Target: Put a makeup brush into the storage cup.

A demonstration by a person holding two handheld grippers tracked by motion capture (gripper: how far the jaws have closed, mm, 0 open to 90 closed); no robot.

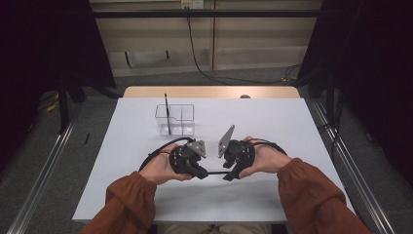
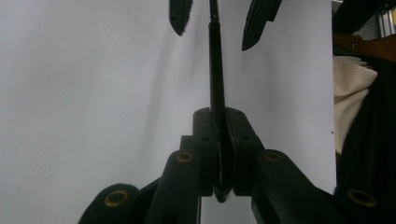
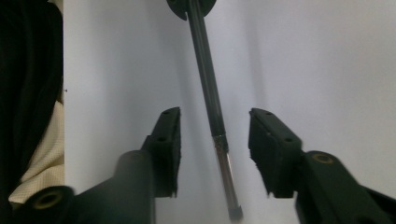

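A thin black pen [image 1: 214, 172] lies level between the two grippers, just above the white table [image 1: 272, 122]. My left gripper [image 2: 219, 116] is shut on one end of the pen [image 2: 215, 70], which runs straight away from its jaws. My right gripper [image 3: 215, 135] faces it with its jaws open on either side of the pen [image 3: 208, 79]; its pads stand clear of the barrel and the silver end [image 3: 229, 182]. From above, the left gripper [image 1: 202, 173] and right gripper [image 1: 228, 175] point at each other near the table's front.
A clear two-part plastic holder [image 1: 181, 119] stands behind the grippers at mid-table, with another black pen [image 1: 166, 112] upright in its left part. Rust-coloured sleeves [image 1: 131, 200] come in from the front edge. Dark curtains and metal rails flank the table.
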